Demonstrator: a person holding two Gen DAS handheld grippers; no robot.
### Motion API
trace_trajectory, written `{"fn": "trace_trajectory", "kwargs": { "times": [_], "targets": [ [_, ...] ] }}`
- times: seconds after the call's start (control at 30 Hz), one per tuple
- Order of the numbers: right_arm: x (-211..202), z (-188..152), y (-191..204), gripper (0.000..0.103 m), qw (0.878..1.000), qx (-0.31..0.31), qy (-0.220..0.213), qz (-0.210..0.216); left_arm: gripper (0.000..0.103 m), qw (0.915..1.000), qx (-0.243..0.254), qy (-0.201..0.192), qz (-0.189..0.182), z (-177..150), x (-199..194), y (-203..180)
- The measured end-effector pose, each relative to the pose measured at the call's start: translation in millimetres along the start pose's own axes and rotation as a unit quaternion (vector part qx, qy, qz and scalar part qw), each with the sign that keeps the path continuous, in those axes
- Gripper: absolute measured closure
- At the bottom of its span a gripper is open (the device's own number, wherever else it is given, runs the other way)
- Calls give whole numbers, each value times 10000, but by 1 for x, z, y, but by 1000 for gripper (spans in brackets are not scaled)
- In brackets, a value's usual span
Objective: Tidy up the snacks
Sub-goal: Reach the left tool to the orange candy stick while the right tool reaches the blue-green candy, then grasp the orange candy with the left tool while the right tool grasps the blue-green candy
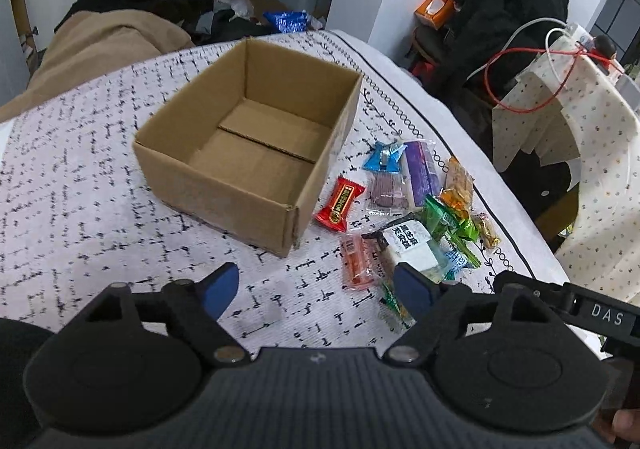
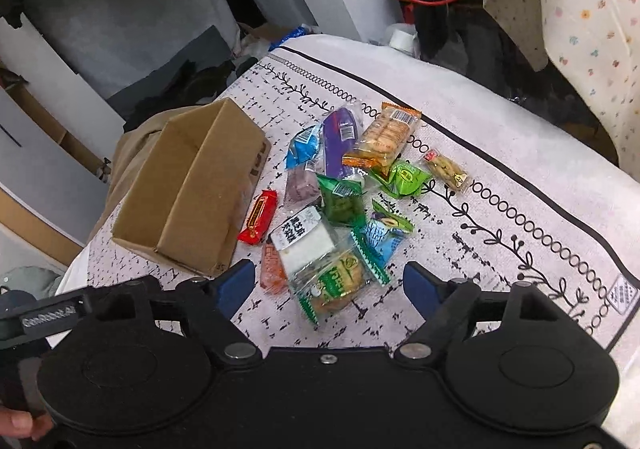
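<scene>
Snacks [image 2: 340, 205] lie in a loose pile on the worktop [image 2: 500, 177] just right of the empty box [image 1: 248, 153], nearest the right claw [image 2: 329, 289], whose jaws stand apart over the green-edged biscuit packet [image 2: 336, 283], while the left claw [image 1: 316, 289], also apart, holds nothing.

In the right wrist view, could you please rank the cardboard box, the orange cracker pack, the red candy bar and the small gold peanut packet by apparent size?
1. cardboard box
2. orange cracker pack
3. red candy bar
4. gold peanut packet

The last two look close; the packet lies farther away.
</scene>
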State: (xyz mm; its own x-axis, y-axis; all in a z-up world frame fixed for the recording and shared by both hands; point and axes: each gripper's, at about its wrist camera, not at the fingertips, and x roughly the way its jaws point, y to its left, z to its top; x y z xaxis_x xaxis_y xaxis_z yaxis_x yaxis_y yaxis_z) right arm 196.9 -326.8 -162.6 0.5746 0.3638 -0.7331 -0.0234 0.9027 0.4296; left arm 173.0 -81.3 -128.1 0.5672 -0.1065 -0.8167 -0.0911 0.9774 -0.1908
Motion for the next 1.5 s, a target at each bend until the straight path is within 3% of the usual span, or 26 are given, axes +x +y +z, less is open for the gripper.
{"fn": "trace_trajectory", "kwargs": {
  "times": [0.5, 0.7, 1.07, 1.13, 1.3, 1.5],
  "targets": [
    [58, 27, -34, 37, 9979, 510, 372, -155, 45, 9981, -384, 485, 41, 4, 74, -17],
    [76, 28, -42, 38, 9964, 611, 542, -239, 47, 9969, -511, 592, 41, 4, 96, -24],
    [104, 35, -50, 52, 9943, 736, 715, -282, 53, 9962, -580, 614, 234, -1, 125, -36],
    [109, 37, -49, 63, 9942, 702, 730, -349, 59, 9954, -644, 659, 258, -2, 130, -36],
    [109, 38, -48, 68, 9946, 646, 721, -385, 81, 9957, -698, 548, 267, -5, 130, -37],
    [95, 40, -47, 68, 9965, 623, 476, -293, 83, 9964, -661, 468, 247, -6, 121, -40]
  ]
}}
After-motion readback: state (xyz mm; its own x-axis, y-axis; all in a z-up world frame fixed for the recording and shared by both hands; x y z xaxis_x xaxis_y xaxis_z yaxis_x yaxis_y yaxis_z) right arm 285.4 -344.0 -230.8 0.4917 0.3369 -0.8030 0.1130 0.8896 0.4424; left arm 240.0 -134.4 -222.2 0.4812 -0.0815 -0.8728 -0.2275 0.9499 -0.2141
